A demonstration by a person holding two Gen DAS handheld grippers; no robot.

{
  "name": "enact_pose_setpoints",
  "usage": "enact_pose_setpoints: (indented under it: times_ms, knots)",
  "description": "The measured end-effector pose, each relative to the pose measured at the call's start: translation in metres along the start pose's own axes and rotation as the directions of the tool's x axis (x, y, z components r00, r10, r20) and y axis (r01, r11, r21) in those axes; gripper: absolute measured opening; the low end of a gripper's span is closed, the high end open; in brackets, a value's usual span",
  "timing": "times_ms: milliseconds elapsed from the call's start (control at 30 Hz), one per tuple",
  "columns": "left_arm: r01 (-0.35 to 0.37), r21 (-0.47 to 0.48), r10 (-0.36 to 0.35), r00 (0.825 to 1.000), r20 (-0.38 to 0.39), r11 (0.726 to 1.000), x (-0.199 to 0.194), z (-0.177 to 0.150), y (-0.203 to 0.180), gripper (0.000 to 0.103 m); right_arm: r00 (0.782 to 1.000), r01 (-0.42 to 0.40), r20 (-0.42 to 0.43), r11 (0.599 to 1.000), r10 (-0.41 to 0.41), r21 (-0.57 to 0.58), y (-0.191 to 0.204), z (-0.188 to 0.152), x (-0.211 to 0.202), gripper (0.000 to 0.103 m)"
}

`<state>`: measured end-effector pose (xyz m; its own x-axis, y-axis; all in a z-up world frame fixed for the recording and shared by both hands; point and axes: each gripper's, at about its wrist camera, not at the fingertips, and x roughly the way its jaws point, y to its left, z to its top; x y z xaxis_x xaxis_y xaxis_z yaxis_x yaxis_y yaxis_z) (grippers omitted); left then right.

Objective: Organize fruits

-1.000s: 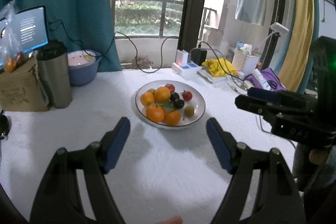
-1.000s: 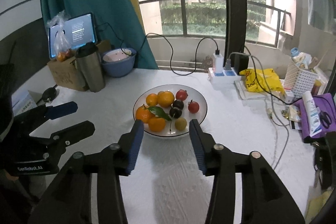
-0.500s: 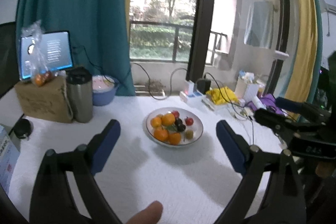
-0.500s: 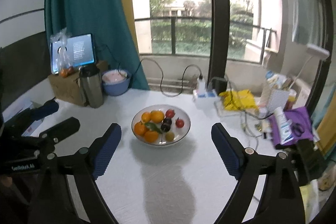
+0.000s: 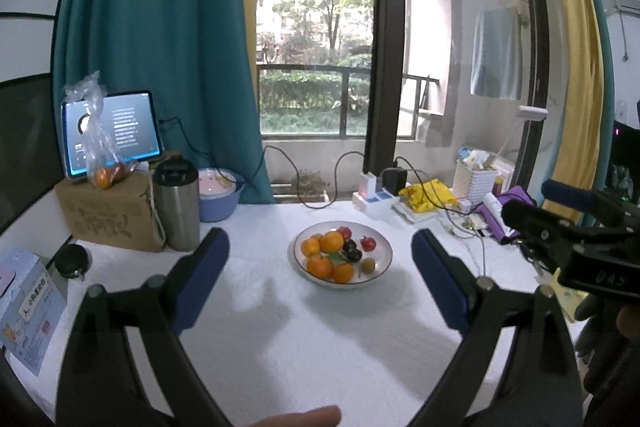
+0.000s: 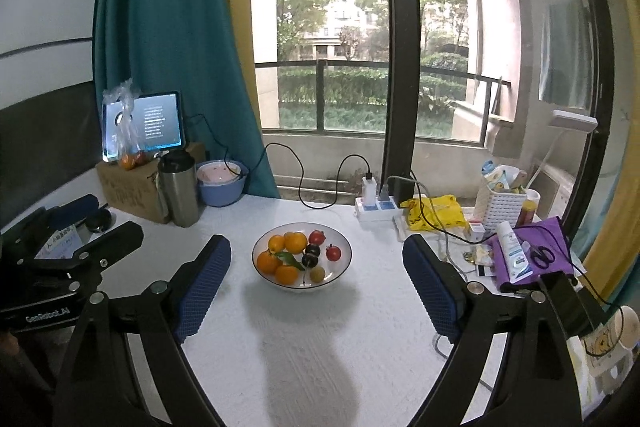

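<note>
A white bowl stands mid-table and holds oranges, dark plums, small red fruits and a yellow-green fruit. It also shows in the right wrist view. My left gripper is open and empty, held back from the bowl and above the table. My right gripper is open and empty, also back from the bowl. Each gripper shows at the edge of the other's view.
On the left stand a steel flask, a blue bowl, a cardboard box with a bag of fruit and a tablet. A power strip, cables, a yellow bag, a white basket and purple pouch crowd the right.
Both grippers have pulled back and risen away from the bowl, which now looks smaller. The right gripper's jaws have opened wide from a narrower gap.
</note>
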<state>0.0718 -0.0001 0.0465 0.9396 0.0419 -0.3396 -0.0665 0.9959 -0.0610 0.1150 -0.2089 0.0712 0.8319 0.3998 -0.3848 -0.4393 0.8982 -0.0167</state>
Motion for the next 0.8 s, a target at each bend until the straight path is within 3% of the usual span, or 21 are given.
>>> enact_pose_setpoints:
  times_ms: [800]
  knots:
    - [0.003, -0.009, -0.003, 1.0, 0.01, 1.0, -0.0028, -0.0024, 0.0054, 0.094, 1.0, 0.004, -0.025, 1.0, -0.005, -0.01, 0.0031, -0.0051, 0.0046, 0.09]
